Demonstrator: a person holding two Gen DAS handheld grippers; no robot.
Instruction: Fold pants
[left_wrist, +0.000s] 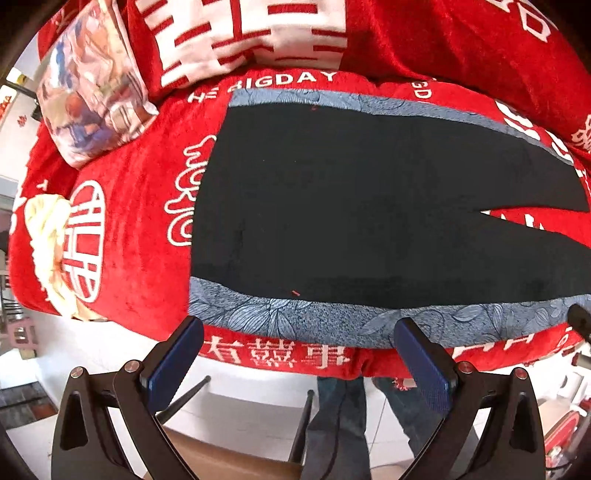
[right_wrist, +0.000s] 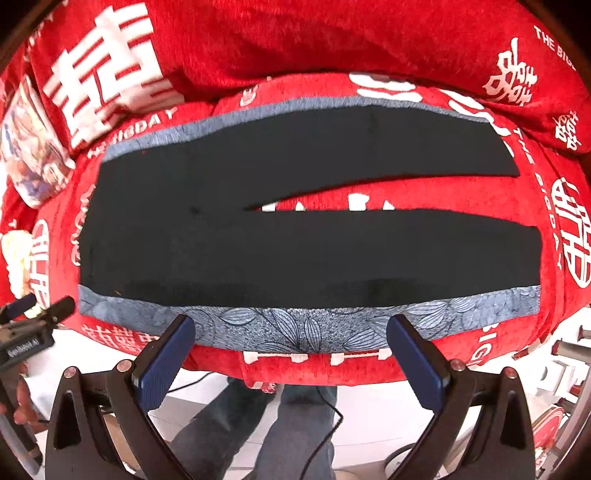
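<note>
The black pants (right_wrist: 306, 206) lie spread flat on a red blanket (right_wrist: 295, 44) printed with white characters, waistband to the left of both tongs and the two legs running off to the right. A narrow wedge of red shows between the legs, which part toward the cuffs. A blue-grey band with a leaf pattern (right_wrist: 280, 325) runs along the near outer seam, and a matching band edges the far side.

The right gripper (right_wrist: 291, 339) hovers at the near edge of the blanket, its blue-padded fingers (right_wrist: 162, 365) spread wide with nothing between them. The near patterned band lies just ahead of its fingertips, about midway along the near leg. The left gripper (left_wrist: 299, 343) is likewise spread wide and empty, held ahead of the same near band but closer to the waistband; the pants (left_wrist: 351, 206) fill the space beyond it. In the right wrist view the left gripper shows at the far left (right_wrist: 33, 325).

Beyond and to the left of the left gripper rests a printed pillow (left_wrist: 88, 88), and a pale yellow cloth (left_wrist: 44, 221) is bunched at the blanket's left end.
</note>
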